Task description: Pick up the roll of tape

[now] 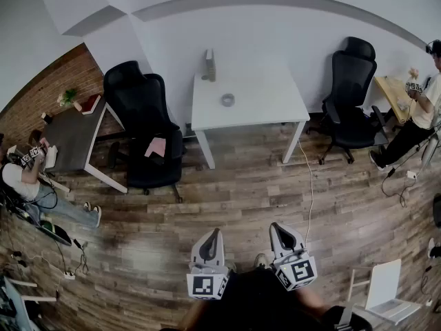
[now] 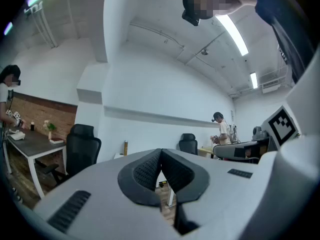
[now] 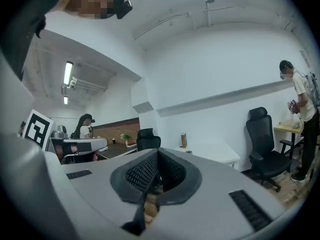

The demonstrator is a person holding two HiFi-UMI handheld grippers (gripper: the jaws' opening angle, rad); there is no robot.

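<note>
Grey and small, the roll of tape (image 1: 227, 100) lies flat on the white table (image 1: 275, 109), near the middle of the top, with its hole facing up. It has bare surface all around it. A tall narrow container (image 1: 209, 65) stands well apart from it, at the far edge. The table is across the wooden floor (image 1: 241, 198) from the person, so both grippers are far from the roll.

The left gripper (image 1: 213, 236) is closed, its ribbed pads meet at the tip and nothing is between them. The right gripper (image 1: 277, 229) is the same: jaws together, empty. Both point level toward the table.

The roll is probably light and quite stiff, a ring that will not crush under a moderate squeeze. Its outer side looks smooth, so it may slip or slide away on the table if it is pushed from one side only. A good hold seems to be on the wall of the ring, one jaw inside the hole and one outside. Across the whole outer width is also possible if the jaws open enough. First the chosen gripper must open.
</note>
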